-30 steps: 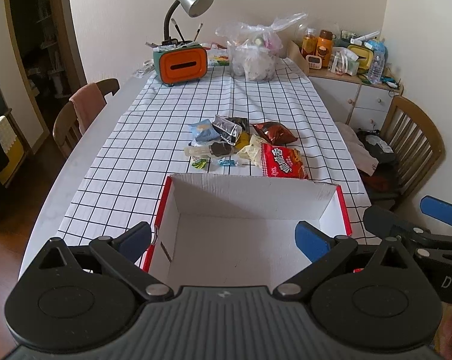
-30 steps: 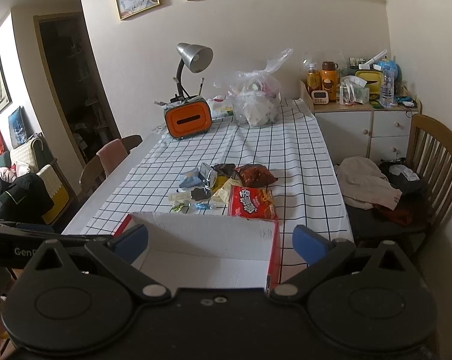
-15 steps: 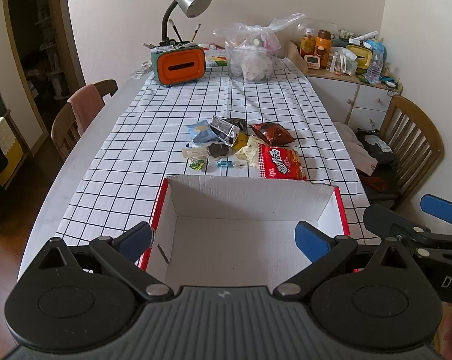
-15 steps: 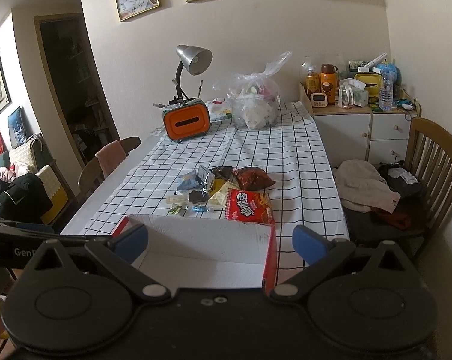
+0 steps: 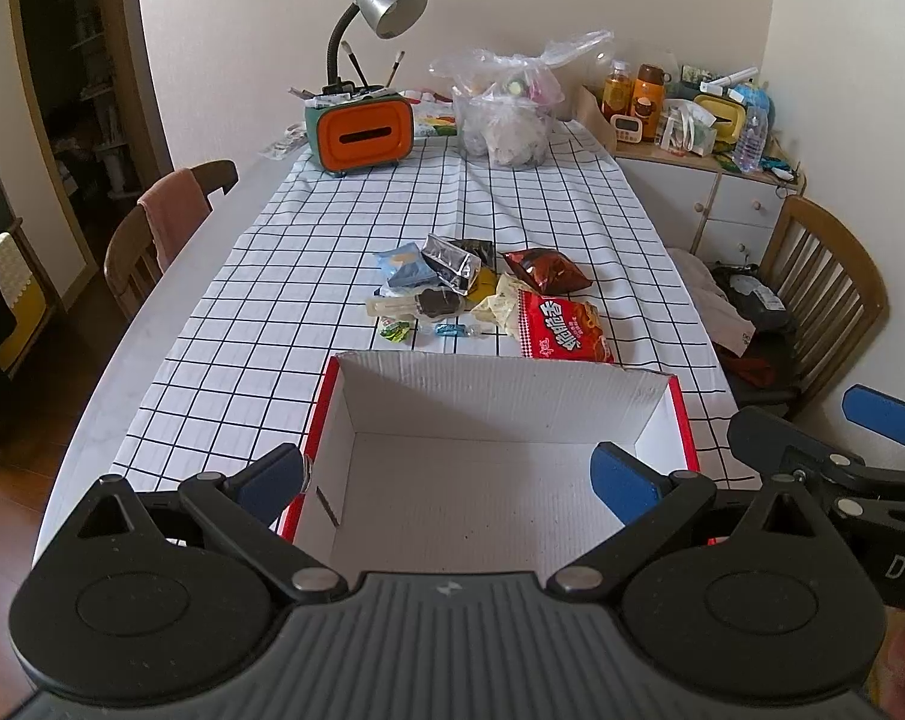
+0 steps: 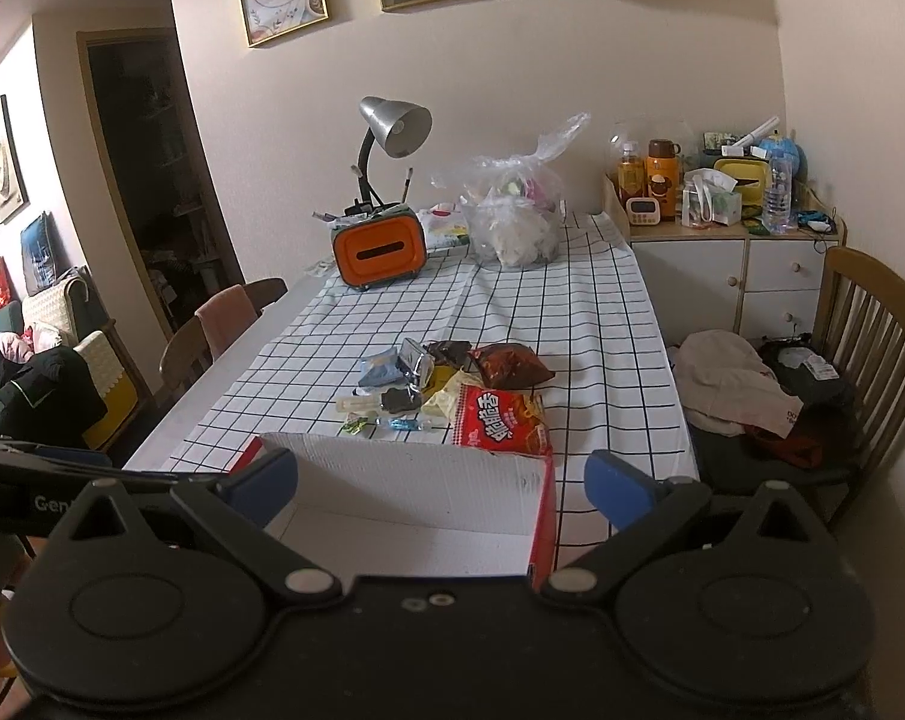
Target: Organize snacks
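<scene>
A heap of snacks (image 5: 482, 294) lies mid-table on a black-and-white grid tablecloth (image 5: 260, 300), just beyond the far wall of an open cardboard box (image 5: 500, 420) w/ red outer sides and a bare white interior. Nearest the box is a red chip bag (image 5: 563, 333), touching or almost touching its far wall, long axis running roughly away from the cameras. Behind it sit a dark red-brown pouch (image 5: 545, 269), a silver foil packet (image 5: 449, 264), a blue packet (image 5: 399, 267) and a few small wrapped candies (image 5: 428, 330) on the heap's left side.

Both tools hang at the table's near end w/ nothing picked up yet, so the sorting looks barely begun. The left gripper (image 5: 446, 477) hovers over the box, jaws spread wide, nothing between them. The right gripper (image 6: 440, 480) is likewise wide apart and unloaded, sitting nearer the box's right corner (it also shows at the right edge of the left wrist view).

The heap lies straight ahead of both, past the box. The chip bag is on the heap's right side, prob. an easier reach for the right gripper; the candies favour the left.

Farther back: an orange tissue box (image 5: 359, 132), a desk lamp (image 5: 386, 6), a clear plastic bag (image 5: 506, 108).
</scene>
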### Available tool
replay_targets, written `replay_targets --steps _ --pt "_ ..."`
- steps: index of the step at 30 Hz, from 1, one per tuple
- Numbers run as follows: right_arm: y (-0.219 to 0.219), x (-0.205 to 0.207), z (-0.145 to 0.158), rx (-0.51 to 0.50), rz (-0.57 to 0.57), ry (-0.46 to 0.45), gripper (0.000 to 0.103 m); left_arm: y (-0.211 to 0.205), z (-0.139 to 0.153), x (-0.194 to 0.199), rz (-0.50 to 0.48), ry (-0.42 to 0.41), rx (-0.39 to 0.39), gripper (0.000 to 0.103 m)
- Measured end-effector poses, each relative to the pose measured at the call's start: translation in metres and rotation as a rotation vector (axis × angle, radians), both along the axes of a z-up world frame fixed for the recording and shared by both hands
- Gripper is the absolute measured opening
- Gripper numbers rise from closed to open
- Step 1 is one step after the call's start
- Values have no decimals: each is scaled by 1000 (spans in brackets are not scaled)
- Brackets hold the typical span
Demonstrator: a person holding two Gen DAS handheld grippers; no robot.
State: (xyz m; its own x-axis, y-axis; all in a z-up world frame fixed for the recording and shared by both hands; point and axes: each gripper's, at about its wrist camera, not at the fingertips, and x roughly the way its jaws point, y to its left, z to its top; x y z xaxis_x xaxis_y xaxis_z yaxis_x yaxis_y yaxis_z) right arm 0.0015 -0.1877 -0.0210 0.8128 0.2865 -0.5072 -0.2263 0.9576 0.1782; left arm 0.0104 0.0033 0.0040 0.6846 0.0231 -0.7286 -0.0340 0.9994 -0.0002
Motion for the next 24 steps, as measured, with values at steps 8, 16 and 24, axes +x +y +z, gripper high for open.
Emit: replay_targets --steps 8,16,24 --pt "0 -1 2 -3 3 -7 102 1 2 0 5 -6 -6 103" --pt "0 0 2 -11 1 -29 102 1 0 2 0 -7 -6 103" --pt "2 19 -4 -1 -4 -13 102 6 -9 29 -23 -4 11 103"
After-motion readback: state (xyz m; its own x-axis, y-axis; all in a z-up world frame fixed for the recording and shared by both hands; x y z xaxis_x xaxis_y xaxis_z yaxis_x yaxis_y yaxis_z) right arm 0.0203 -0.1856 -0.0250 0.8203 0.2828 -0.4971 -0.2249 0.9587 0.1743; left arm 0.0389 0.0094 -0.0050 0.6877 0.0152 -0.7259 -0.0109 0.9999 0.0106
